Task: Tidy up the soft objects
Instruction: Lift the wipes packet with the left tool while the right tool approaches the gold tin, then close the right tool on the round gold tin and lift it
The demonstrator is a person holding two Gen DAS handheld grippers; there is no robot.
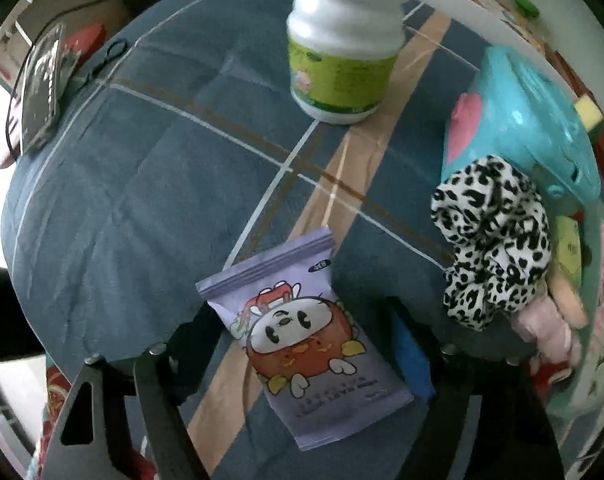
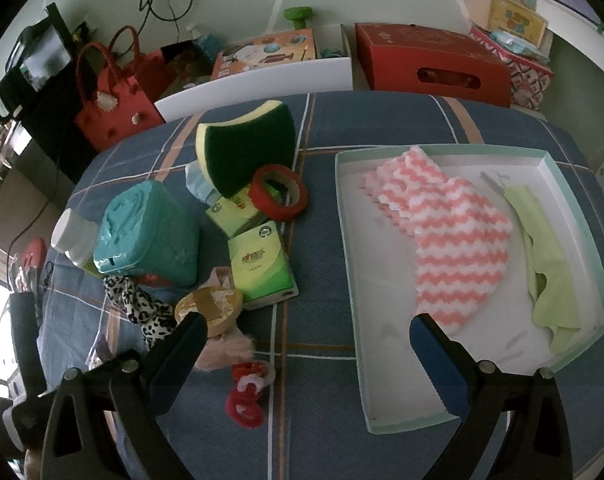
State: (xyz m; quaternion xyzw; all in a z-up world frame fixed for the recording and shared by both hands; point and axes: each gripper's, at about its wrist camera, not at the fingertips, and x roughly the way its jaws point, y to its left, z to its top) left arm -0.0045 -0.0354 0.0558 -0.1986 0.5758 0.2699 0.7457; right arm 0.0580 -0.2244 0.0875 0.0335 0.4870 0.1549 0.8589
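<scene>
A purple snack packet (image 1: 302, 352) with a cartoon face lies flat on the blue checked cloth, between the fingers of my left gripper (image 1: 302, 320), which is open and points steeply down at it. A leopard-print scrunchie (image 1: 489, 240) sits to its right against a teal wipes pack (image 1: 521, 120). My right gripper (image 2: 306, 326) is open and holds nothing, hovering over the cloth at the left rim of a white tray (image 2: 441, 147). In the tray lie a pink-and-white zigzag cloth (image 2: 441, 232) and a light green cloth (image 2: 541, 248).
A white bottle (image 1: 341, 40) stands beyond the packet. Left of the tray are a green sponge (image 2: 246, 144), a red tape roll (image 2: 280, 192), green tissue packs (image 2: 262, 264), a tan round roll (image 2: 210, 306), a pink fluffy piece (image 2: 226, 350) and a red-and-white scrunchie (image 2: 248, 392). Boxes and a red bag line the far edge.
</scene>
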